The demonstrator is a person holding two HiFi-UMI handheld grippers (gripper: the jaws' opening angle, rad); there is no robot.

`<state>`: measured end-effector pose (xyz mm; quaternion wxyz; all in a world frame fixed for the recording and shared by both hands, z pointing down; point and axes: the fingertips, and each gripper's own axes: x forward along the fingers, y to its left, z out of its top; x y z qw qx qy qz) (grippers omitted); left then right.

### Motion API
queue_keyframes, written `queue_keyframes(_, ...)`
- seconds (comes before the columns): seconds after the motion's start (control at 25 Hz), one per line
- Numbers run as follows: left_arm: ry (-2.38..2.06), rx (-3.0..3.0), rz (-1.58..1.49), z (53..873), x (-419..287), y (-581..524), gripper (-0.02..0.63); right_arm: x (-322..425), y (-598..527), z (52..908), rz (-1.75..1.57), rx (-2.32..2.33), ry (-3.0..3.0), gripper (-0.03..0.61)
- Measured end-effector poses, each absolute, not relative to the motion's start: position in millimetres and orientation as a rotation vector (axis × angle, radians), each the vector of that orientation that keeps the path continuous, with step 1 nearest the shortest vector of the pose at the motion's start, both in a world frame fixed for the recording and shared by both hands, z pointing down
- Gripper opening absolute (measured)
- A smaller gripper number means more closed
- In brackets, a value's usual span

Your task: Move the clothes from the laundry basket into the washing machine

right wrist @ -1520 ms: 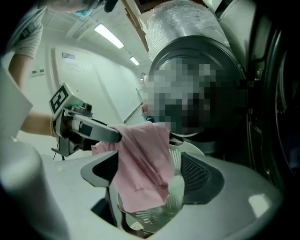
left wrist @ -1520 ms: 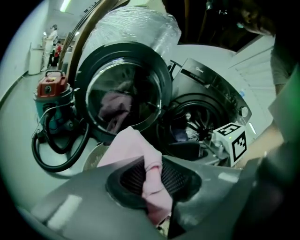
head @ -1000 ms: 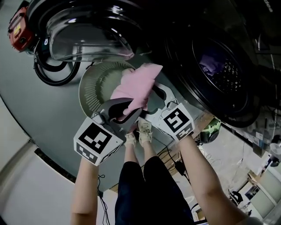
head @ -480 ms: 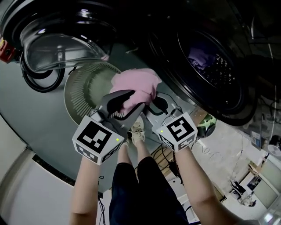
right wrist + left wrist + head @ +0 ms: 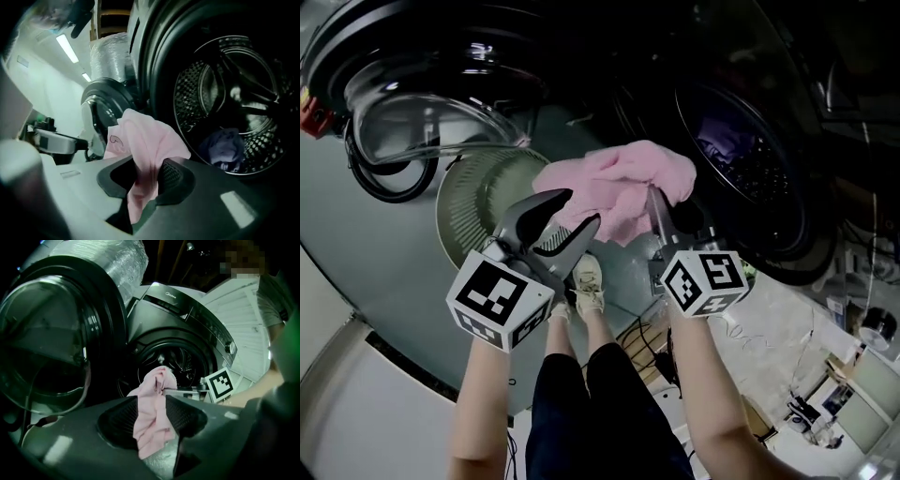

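A pink garment point(image 5: 619, 183) hangs in the air in front of the washing machine's open drum point(image 5: 750, 159). My right gripper point(image 5: 654, 199) is shut on it; in the right gripper view the cloth point(image 5: 143, 140) is pinched between the jaws point(image 5: 145, 176), which closed on it within the past second. My left gripper point(image 5: 583, 206) stands open just left of the cloth, over the pale green laundry basket point(image 5: 478, 197). The left gripper view shows the pink cloth point(image 5: 152, 418) in the wide gap between the jaws point(image 5: 150, 416). A purple garment point(image 5: 224, 149) lies inside the drum.
The machine's glass door point(image 5: 441, 94) stands open at the upper left. A black hose loop point(image 5: 384, 173) and a red object point(image 5: 307, 103) lie on the floor at left. My legs and shoes point(image 5: 586, 277) are below. Another person's sleeve point(image 5: 276, 310) shows at the right.
The left gripper has let go of the pink garment and its jaws are now apart. The right gripper has closed on the garment and carried it right, toward the drum opening.
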<state>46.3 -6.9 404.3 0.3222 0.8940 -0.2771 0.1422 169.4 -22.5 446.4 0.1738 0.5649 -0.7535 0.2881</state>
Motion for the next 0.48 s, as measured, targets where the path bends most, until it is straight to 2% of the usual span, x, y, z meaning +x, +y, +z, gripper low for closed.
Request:
queue_keyframes(0.24,-0.693,2.286,0.395,425,44,5,0.147,237,-64,467,0.834,1.909,-1.939,0.121)
queue_keyframes(0.48,-0.643,2.252,0.393,435,59,14,0.144,294,-97,483,0.838,2.05,-1.82,0.121)
